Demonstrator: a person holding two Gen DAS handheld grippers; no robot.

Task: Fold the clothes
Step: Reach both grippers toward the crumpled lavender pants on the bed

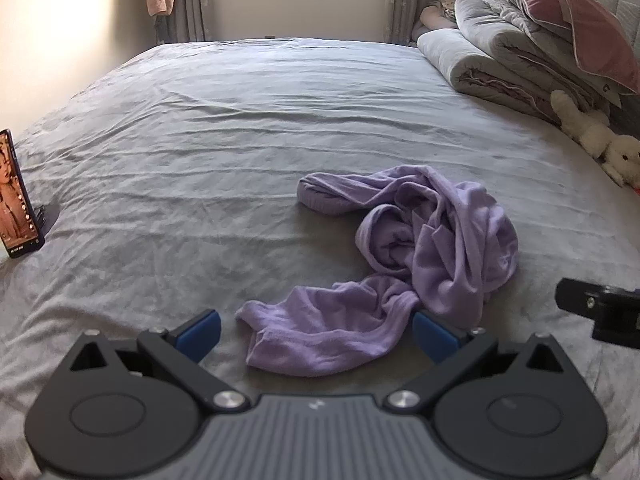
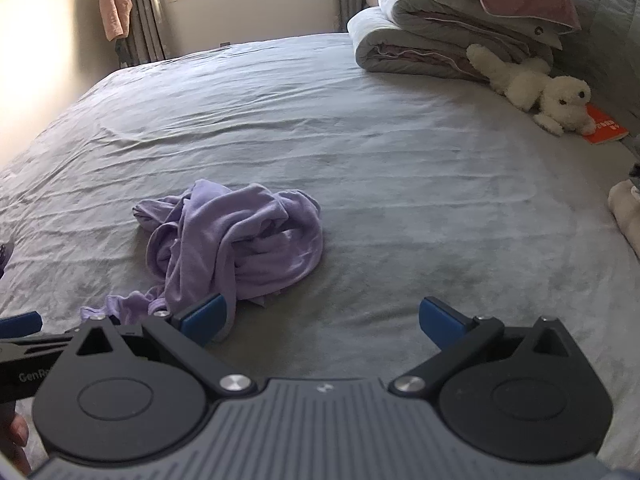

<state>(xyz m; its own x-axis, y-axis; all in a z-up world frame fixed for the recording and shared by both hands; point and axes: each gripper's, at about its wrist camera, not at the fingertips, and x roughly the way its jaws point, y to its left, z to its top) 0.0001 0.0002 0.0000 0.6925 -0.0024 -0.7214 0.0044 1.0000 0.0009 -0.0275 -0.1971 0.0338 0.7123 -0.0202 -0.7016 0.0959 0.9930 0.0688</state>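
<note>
Clearly crumpled, the lilac sweater [image 1: 404,256] lies heaped on the grey bedsheet [image 1: 240,120], one sleeve end between the left gripper [image 1: 316,334]'s spread jaws. The right gripper [image 2: 322,322], also spread and empty, has the heap ahead-left. Pinch single layers and spread flat.

Left tool [image 1: 316,332] jaws spread wide, right tool [image 2: 322,322] likewise spread, side by side
</note>
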